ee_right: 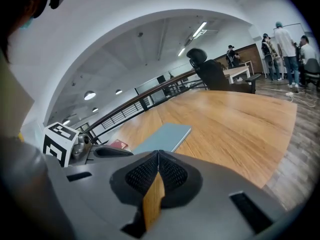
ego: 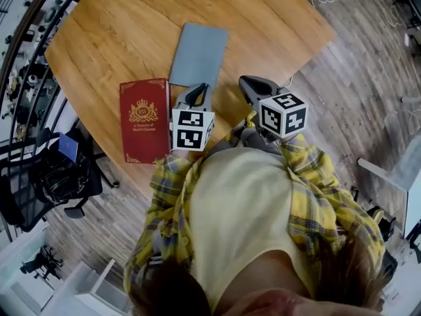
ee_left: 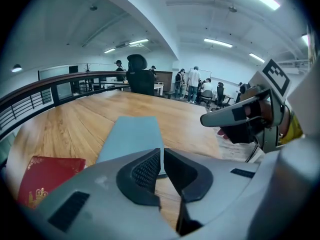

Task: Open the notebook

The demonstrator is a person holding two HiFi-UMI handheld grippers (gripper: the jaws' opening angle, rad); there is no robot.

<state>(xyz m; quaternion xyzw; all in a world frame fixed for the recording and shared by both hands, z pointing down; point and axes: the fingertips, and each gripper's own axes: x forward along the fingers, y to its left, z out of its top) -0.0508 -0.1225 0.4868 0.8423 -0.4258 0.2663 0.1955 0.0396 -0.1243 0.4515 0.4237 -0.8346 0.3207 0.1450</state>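
A closed grey-blue notebook [ego: 199,54] lies flat on the round wooden table [ego: 118,31]. It also shows in the left gripper view [ee_left: 131,136] and the right gripper view [ee_right: 166,136]. My left gripper [ego: 196,96] hovers at the notebook's near edge, jaws shut with nothing between them [ee_left: 162,156]. My right gripper [ego: 254,87] is held to the right of the notebook, above bare wood, and is also shut and empty [ee_right: 158,156]. Neither gripper touches the notebook.
A red hardcover book [ego: 143,120] with a gold crest lies left of the notebook, near the table's front edge. A black office chair [ego: 59,176] stands on the wooden floor at the left. People stand at far desks [ee_left: 192,84].
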